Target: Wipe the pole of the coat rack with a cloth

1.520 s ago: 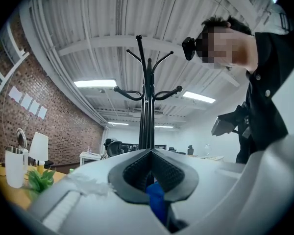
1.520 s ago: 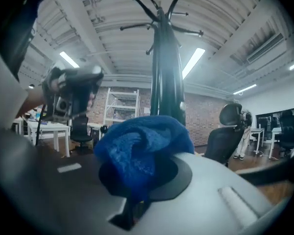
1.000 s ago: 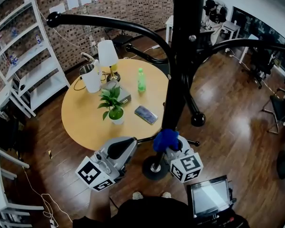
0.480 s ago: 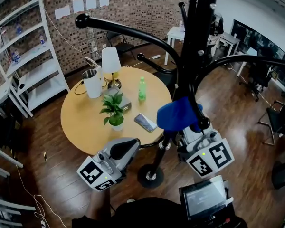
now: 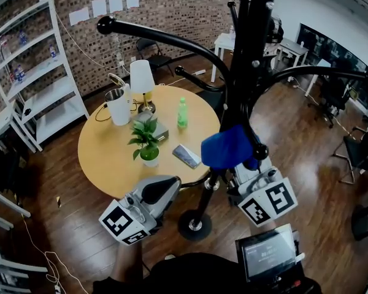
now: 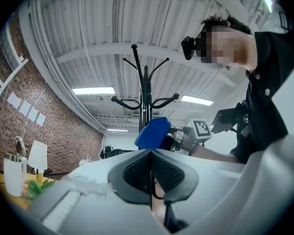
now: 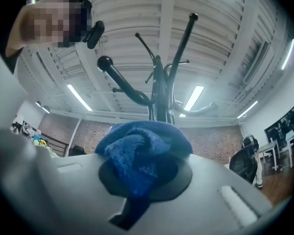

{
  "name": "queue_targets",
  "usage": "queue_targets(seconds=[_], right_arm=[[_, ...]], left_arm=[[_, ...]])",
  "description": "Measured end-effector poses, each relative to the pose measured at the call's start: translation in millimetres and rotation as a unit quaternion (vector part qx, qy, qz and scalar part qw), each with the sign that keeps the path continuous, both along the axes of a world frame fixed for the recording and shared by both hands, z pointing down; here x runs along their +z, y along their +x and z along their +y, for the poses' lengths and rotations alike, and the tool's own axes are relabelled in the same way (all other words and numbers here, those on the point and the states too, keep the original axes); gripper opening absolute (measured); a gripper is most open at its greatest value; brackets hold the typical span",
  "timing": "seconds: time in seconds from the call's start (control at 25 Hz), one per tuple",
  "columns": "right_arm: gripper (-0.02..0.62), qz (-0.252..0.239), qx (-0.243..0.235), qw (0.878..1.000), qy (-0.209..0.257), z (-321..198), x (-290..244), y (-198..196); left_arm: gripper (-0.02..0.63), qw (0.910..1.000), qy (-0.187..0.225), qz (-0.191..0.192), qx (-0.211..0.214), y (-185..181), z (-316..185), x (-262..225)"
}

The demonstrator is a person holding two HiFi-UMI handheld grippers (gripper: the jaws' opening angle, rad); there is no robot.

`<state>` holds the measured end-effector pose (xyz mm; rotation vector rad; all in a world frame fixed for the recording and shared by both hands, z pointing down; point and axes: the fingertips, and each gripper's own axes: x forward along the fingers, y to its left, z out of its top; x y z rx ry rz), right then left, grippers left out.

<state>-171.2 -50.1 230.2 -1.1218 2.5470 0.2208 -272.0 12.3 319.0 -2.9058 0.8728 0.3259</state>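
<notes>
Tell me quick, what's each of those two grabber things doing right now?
Left gripper: closed, holding nothing.
Right gripper: closed on the blue cloth.

Fuzzy terry cloth (image 5: pixel 227 147), glossy metal pole (image 5: pixel 248 72) (black).

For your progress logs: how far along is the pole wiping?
Done: right gripper, jaws shut on the crumpled blue cloth. In hand: cloth held against the black metal pole, below its arms. To do: no wiped stretch shows, so the pole's length; left gripper idles shut.
</notes>
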Motion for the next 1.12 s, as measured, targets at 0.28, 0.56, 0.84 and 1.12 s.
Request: queue_targets(seconds=[0.28,0.56,0.84,1.12], right_arm=[[0.021,0.049,-0.005,0.994,-0.100,-7.6,120.9,-10.0],[0.021,0.113,0.006,0.978,-0.174,-6.2,221.5,-17.0],[0.021,0.136,0.016,0.962,-0.234,-8.6,260.9,-18.7],[0.021,0.083,0.014,0.980,-0.181,-8.4,166.8,-16.6]], left_arm=[[-0.008,0.9996,-0.020,-0.017,0.012,9.3,2.6,13.9],[-0.008,0.9989,-0.036,-0.025,0.015,16.1,13.6,18.0],[-0.008,0.9987,-0.042,-0.029,0.011,13.0,16.6,22.2],[-0.008,0.9994,-0.029,-0.018,0.004,3.8,14.4,17.5]])
